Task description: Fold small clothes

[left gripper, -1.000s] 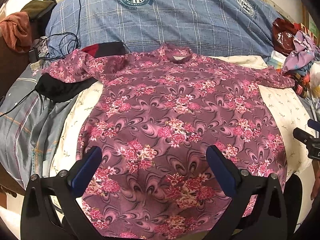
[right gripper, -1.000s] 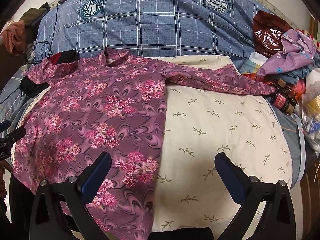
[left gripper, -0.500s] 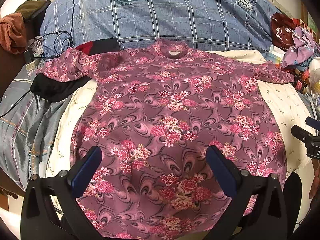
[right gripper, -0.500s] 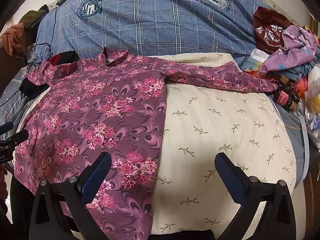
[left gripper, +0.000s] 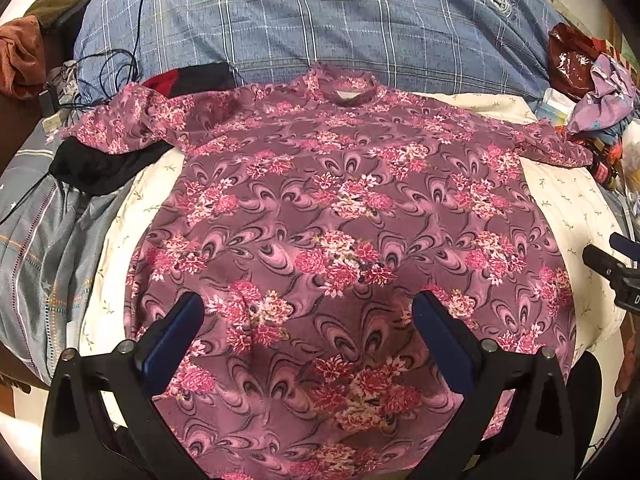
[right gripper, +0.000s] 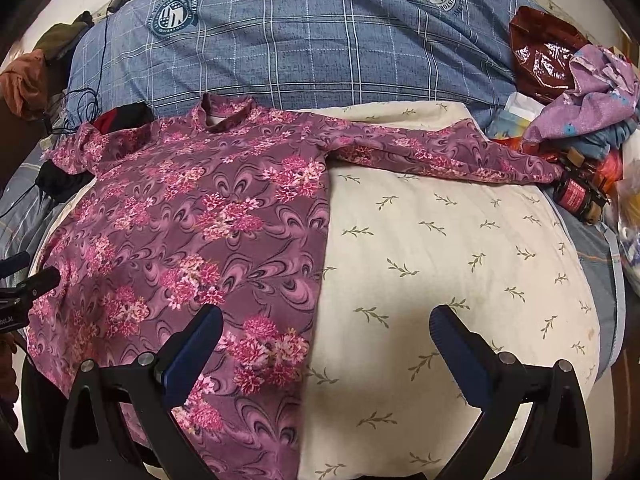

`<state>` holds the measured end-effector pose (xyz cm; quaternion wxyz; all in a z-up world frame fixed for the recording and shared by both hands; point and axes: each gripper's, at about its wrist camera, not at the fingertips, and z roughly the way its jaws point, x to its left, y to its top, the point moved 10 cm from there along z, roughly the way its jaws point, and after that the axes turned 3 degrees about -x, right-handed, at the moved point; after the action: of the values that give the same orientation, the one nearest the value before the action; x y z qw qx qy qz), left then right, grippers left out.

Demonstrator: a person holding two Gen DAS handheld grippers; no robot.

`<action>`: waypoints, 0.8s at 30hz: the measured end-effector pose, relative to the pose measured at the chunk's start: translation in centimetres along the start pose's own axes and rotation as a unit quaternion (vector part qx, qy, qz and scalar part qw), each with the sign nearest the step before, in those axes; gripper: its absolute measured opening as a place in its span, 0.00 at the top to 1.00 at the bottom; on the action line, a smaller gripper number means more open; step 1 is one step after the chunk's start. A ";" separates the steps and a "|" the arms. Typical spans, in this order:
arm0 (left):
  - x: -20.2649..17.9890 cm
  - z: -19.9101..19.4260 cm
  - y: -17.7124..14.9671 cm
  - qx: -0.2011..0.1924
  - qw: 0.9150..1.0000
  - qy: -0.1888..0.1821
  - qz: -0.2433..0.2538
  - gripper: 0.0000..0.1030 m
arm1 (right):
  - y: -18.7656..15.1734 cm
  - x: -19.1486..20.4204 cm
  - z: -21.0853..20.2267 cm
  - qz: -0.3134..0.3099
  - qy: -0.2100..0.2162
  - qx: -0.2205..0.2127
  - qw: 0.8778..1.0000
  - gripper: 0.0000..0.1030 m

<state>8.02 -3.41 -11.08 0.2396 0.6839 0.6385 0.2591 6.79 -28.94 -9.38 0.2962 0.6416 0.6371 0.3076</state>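
A purple-pink floral long-sleeved top (left gripper: pixel 340 216) lies spread flat, collar away from me, on a cream leaf-print pillow (right gripper: pixel 440 248). It also shows in the right wrist view (right gripper: pixel 192 216), its right sleeve (right gripper: pixel 440 156) stretched out to the right. My left gripper (left gripper: pixel 308 320) is open and empty above the lower middle of the top. My right gripper (right gripper: pixel 326 328) is open and empty above the top's right side edge and the bare pillow. Each gripper's tip shows at the edge of the other view: the right one (left gripper: pixel 612 264), the left one (right gripper: pixel 24 280).
A blue plaid blanket (left gripper: pixel 340 28) lies behind the top. A black and red garment (left gripper: pixel 100 160) and cables (left gripper: pixel 104 68) sit at the left over grey cloth (left gripper: pixel 40 248). A dark red bag (right gripper: pixel 540 52), lilac cloth (right gripper: pixel 592 96) and small bottles (right gripper: pixel 576 196) crowd the right.
Both grippers have drifted slightly; the top sits a little lower and more centred in the left view. Both stay open. The top has not moved.
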 end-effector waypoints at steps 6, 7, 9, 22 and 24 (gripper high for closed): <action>0.4 1.8 0.9 0.022 1.000 -0.006 -0.019 0.00 | 0.7 -2.8 1.5 0.064 0.020 0.009 0.998 0.01; 0.7 2.1 1.2 0.023 0.999 -0.003 -0.021 0.00 | 0.7 -3.2 1.6 0.070 0.021 0.010 0.997 0.01; 2.4 2.7 2.5 0.026 0.999 0.003 -0.042 0.00 | 1.0 -4.9 2.1 0.088 0.015 0.012 0.996 0.01; 21.0 10.6 10.1 0.091 0.973 0.101 -0.184 0.00 | 3.5 -18.5 3.4 0.195 -0.066 -0.004 0.979 0.01; 21.3 12.5 10.0 0.108 0.969 0.091 -0.201 0.00 | 3.6 -18.2 4.4 0.200 -0.056 0.002 0.978 0.01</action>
<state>24.83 17.17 -12.80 0.1520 0.5367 0.8065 0.1960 12.48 -47.10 -9.70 0.2628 0.7732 0.4785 0.3228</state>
